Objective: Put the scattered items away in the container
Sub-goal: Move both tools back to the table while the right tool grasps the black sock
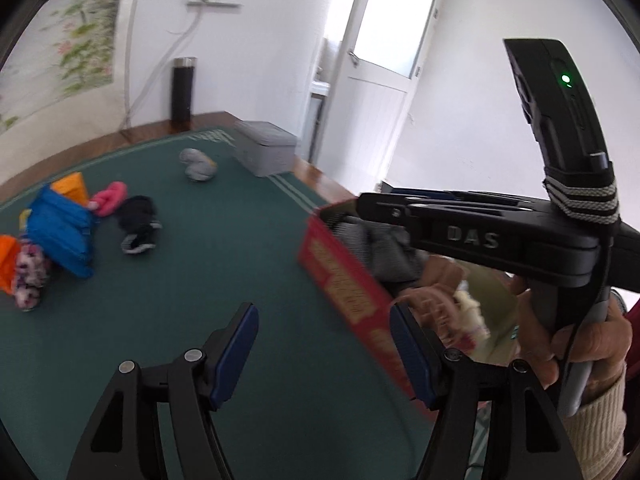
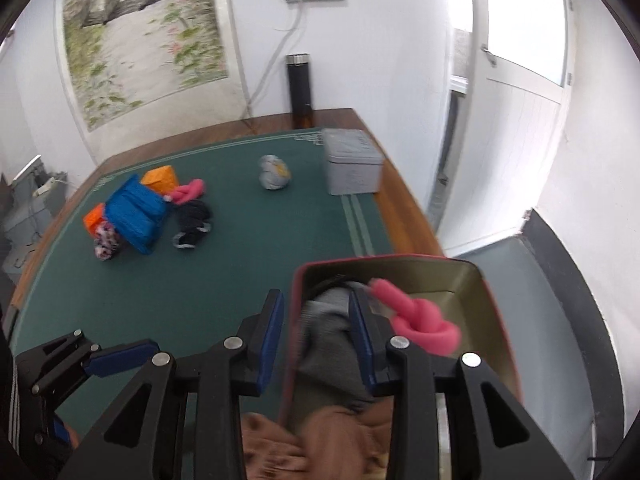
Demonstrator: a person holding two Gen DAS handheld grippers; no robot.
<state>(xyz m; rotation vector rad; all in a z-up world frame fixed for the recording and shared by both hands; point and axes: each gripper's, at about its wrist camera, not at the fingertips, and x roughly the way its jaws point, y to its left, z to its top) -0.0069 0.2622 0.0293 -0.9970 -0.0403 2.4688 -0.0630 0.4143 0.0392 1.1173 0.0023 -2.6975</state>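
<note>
A red box (image 1: 340,280) (image 2: 492,300) stands at the right of the green mat and holds grey, brown and pink knotted (image 2: 424,326) fabric items. My right gripper (image 2: 316,320) is open above the box's near-left wall, with nothing between its fingers. My left gripper (image 1: 322,344) is open and empty above the mat, just left of the box. Scattered on the mat lie a blue bundle (image 1: 60,232) (image 2: 138,214), orange pieces (image 2: 160,178), a pink roll (image 1: 110,198) (image 2: 188,192), a black sock (image 1: 138,224) (image 2: 194,222), a patterned roll (image 2: 105,242) and a grey roll (image 1: 198,164) (image 2: 274,172).
A grey lidded tin (image 1: 266,146) (image 2: 352,166) stands at the mat's far right. A black flask (image 1: 183,88) (image 2: 300,88) stands at the table's back edge by the wall. The table's right edge (image 2: 408,216) drops to the floor.
</note>
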